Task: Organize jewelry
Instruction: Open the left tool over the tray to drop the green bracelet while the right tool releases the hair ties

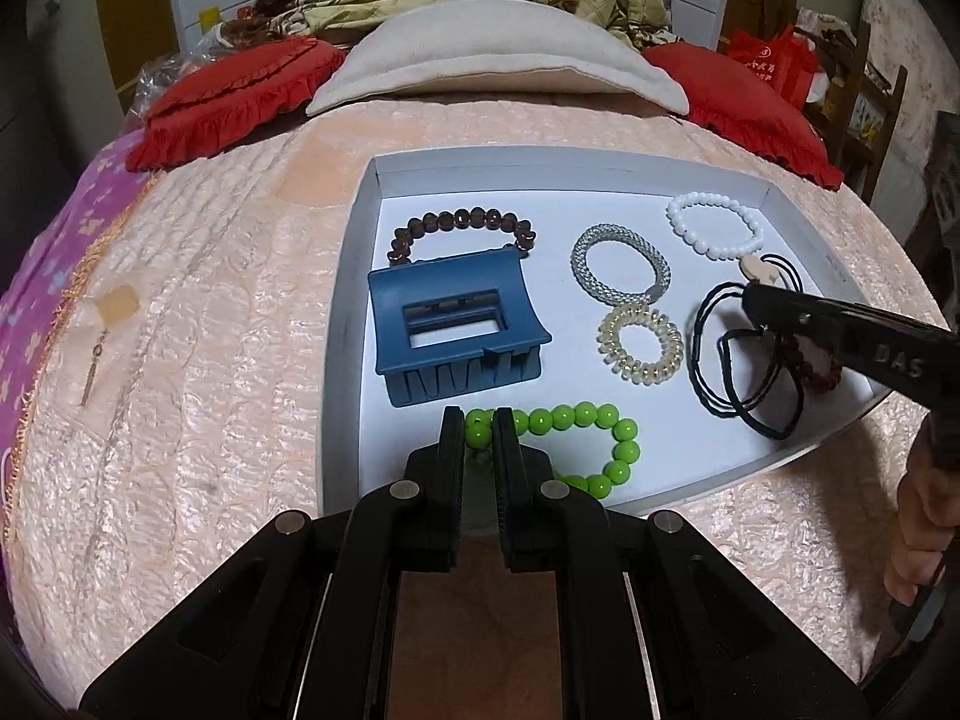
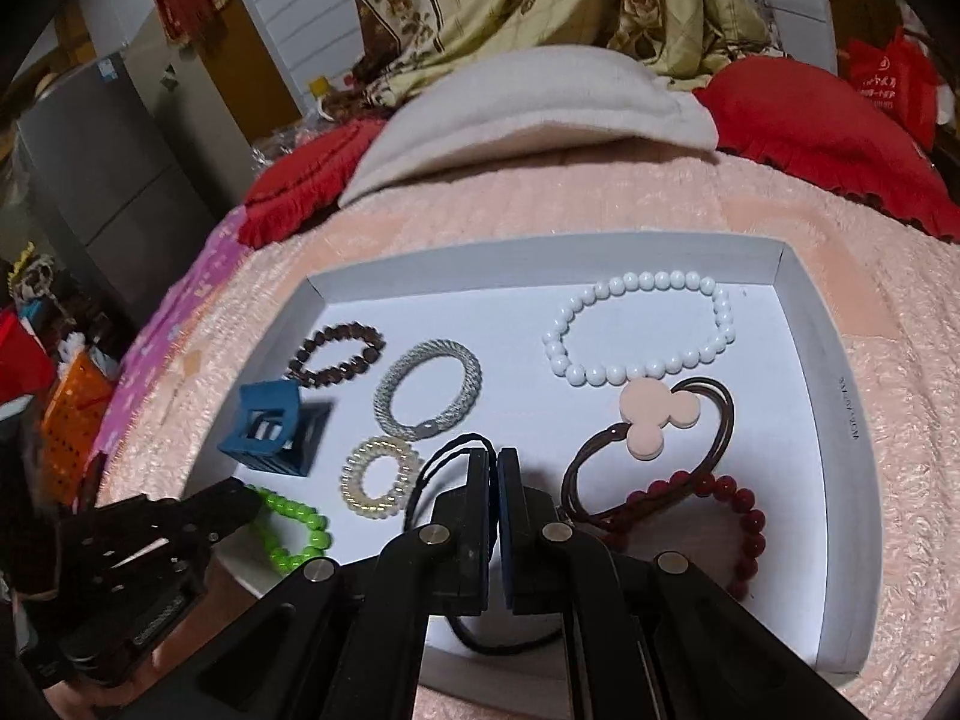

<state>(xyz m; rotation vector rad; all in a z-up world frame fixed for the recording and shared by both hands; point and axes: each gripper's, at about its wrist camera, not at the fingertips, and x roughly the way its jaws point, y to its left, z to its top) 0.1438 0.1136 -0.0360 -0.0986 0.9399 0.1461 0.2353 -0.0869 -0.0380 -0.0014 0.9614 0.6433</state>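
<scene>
A white tray [image 1: 354,276] lies on the peach bedspread and holds the jewelry. My left gripper [image 1: 478,420] is at the tray's near edge, shut on a bead of the green bead bracelet [image 1: 600,417], which rests on the tray floor. My right gripper [image 2: 495,459] is over the tray's right half, shut, with the black hair tie [image 2: 441,456] pinched at its tips; the tie's loops trail under it. In the left wrist view the right gripper [image 1: 753,300] comes in from the right over the black ties [image 1: 708,396].
Also in the tray are a blue claw clip [image 1: 456,330], brown beads [image 1: 462,219], a silver braided band [image 1: 618,267], a coil tie [image 1: 639,342], white beads [image 1: 714,225], red beads [image 2: 744,516] and a pink-charm tie [image 2: 654,414]. An earring [image 1: 93,372] lies on the bedspread to the left. Pillows are behind.
</scene>
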